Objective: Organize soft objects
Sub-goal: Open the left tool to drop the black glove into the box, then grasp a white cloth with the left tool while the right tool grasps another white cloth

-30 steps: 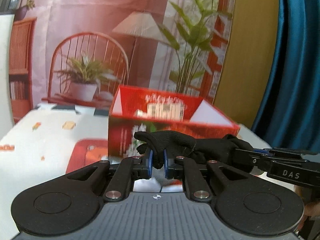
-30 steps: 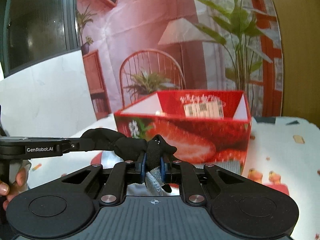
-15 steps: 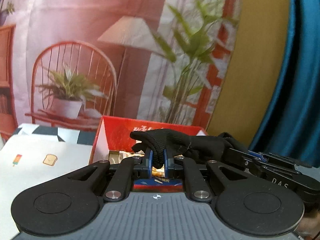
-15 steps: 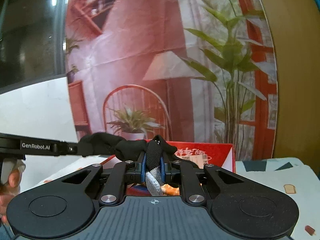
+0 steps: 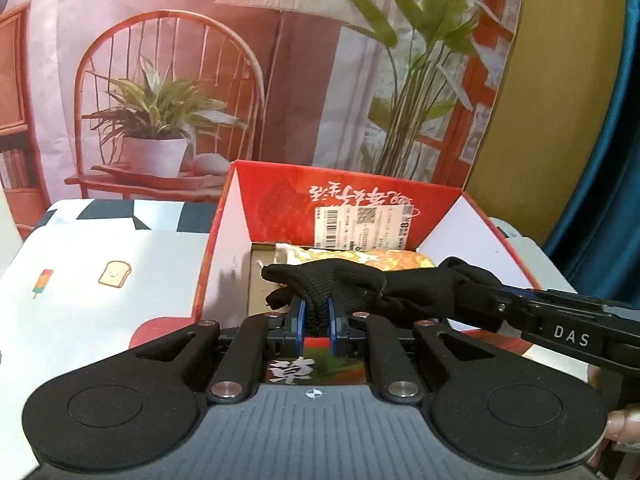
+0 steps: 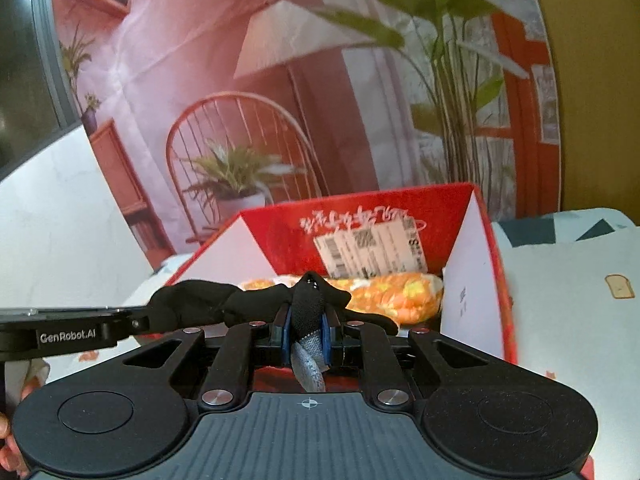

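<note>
A black knit glove hangs stretched between both grippers over the near edge of an open red strawberry-print box. My left gripper is shut on the glove's finger end. My right gripper is shut on its other end, where a grey patch of the glove hangs down between the pads. The glove also shows in the right wrist view. An orange and yellow patterned soft bundle lies inside the box, also seen in the left wrist view.
The box stands on a table with a white cloth printed with toast and ice lolly pictures. A printed backdrop of a chair and potted plants hangs behind. A blue curtain is at the far right.
Both grippers have carried the glove up and forward, from in front of the box's side to above its open top. The box's inside and the patterned bundle have come into view.
</note>
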{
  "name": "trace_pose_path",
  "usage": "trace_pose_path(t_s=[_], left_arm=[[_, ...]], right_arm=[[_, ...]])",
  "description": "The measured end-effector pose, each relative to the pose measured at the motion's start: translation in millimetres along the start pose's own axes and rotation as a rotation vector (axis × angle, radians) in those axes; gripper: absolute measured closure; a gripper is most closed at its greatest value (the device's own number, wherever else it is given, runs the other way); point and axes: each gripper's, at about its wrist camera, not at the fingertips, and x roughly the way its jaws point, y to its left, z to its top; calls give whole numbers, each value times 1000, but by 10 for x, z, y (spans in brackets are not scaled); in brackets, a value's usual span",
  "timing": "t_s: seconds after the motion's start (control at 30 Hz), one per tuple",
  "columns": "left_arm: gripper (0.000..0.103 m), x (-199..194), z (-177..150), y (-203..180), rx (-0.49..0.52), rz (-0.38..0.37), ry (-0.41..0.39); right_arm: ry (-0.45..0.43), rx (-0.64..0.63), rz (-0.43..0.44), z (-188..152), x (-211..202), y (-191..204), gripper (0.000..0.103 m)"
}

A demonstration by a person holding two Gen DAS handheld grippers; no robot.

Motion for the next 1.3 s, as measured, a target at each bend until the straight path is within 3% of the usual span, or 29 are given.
trace_pose_path(t_s=[0.03,0.1,0.13,0.17,0.4,0.6,0.73,0.8,0.9,1.3], left_arm=[[89,5,4,18,2,-4,-4],[73,2,9,39,11,-3,-10],[55,-8,15,39,22,2,-22],[47,-40,6,41,32,11,-43],[47,-351,-128,66,9,2,-154],[47,-560,-462,8,53,2,-165],[47,-575,-708,31,77,-11,-116],[44,-532,-800,84,77,18,-84],[40,-453,-907,227,18,29,-42],[40,-161,-1185,363,-62,47,28]], right_arm=[[3,-3,-5,-11,15,16,86],[-2,-12,-15,-11,19,45,81],[-18,-27,-30,-11,3,68,79],[-45,-57,-50,-22,-31,99,79],[-165,-136,-87,-153,-346,188,78],[-214,-178,-45,-470,-672,273,77],[-183,-224,-20,-745,-853,303,75],[-155,-207,-24,-877,-922,276,74],[-73,-182,-27,-1056,-980,217,74],[31,-123,-139,-1496,-1210,36,70]])
